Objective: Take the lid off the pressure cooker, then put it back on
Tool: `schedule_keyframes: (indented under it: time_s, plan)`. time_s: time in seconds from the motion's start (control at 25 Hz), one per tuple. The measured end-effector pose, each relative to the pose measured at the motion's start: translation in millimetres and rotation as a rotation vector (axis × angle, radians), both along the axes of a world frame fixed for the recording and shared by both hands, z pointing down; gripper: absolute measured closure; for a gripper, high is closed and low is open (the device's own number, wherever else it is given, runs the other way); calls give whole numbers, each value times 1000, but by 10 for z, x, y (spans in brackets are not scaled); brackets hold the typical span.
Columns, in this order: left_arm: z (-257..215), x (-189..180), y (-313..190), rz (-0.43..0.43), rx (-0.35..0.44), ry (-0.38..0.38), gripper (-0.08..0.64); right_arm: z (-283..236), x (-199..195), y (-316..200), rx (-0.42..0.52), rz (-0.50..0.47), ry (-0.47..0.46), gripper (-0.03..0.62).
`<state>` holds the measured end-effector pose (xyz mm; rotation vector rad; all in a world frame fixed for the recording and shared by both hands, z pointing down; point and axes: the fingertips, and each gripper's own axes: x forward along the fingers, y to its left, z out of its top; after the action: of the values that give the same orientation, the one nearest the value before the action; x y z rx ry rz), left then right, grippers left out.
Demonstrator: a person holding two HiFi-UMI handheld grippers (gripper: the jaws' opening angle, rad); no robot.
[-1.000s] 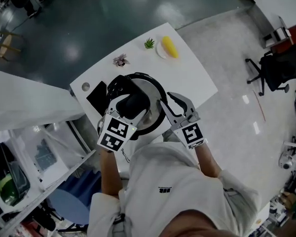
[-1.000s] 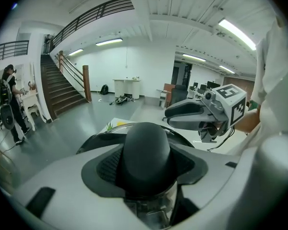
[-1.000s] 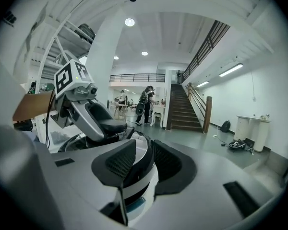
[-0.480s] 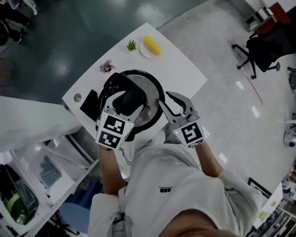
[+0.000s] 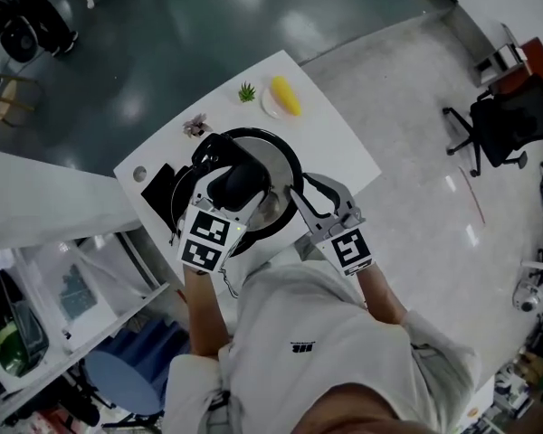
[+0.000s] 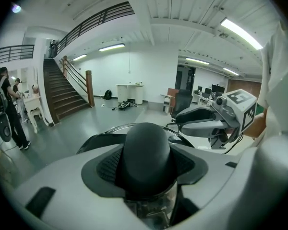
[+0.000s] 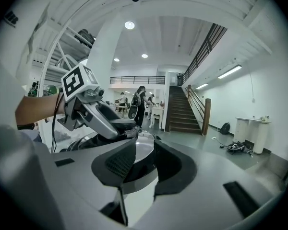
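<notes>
The lid [image 5: 276, 183], one only, sits on the one cooker [image 5: 270, 138], which stands on the table [image 5: 335, 143] near the edge closest to us. We hold two grippers, and both are at the cooker. Our left gripper [image 6: 146, 164] reaches over the cooker's top. Its jaws are about half apart and clamp the lid's single black knob [image 6: 146, 143], with one pad on each side of it. Our right gripper [image 7: 144, 163] is at the cooker's right side. Its jaws are narrow and closed on the lid's dark rim, which fills the gap between the two pads. Beyond the cooker we count one banana [image 5: 285, 96] on one plate [image 5: 269, 105], and beside them two small ornaments: a green plant [image 5: 247, 91] and a pale plant [image 5: 195, 125]. One flat black slab [image 5: 156, 188] lies just left of the cooker.
</notes>
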<state>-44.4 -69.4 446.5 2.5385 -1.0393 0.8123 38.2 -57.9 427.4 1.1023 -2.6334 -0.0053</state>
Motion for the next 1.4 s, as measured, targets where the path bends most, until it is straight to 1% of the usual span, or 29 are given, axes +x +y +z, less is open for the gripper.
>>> schedule_keyframes:
  time_s: [0.36,0.6,0.84,1.0,1.16,1.28,1.4]
  plan:
    - [51,385,-321,-93,2,2,273,31,369,-378,-8,-90,-9,476]
    - [122,712,-516,-126,-6,-3,272,86,666,-601,-14,-123,-11,476]
    - [214,1009,-665,-144,-18,-2,272,144,955,-781,-84,-108,-5,476]
    - [286,1208,-759,-147,-21,-18,272,233,1129,-921,-39,-128,-8,476]
    - [378,1363,-817,-153,-37,-11,273,287,1268,-974,-104,-103,5,477]
    - [498,1452,-833,-156,-46,-19,273,358,1324,-1025,-82,-112,7,477]
    - [645,1541,-844,-167,-55,-24,272,471,1384,-1039,-98,-107,20,477]
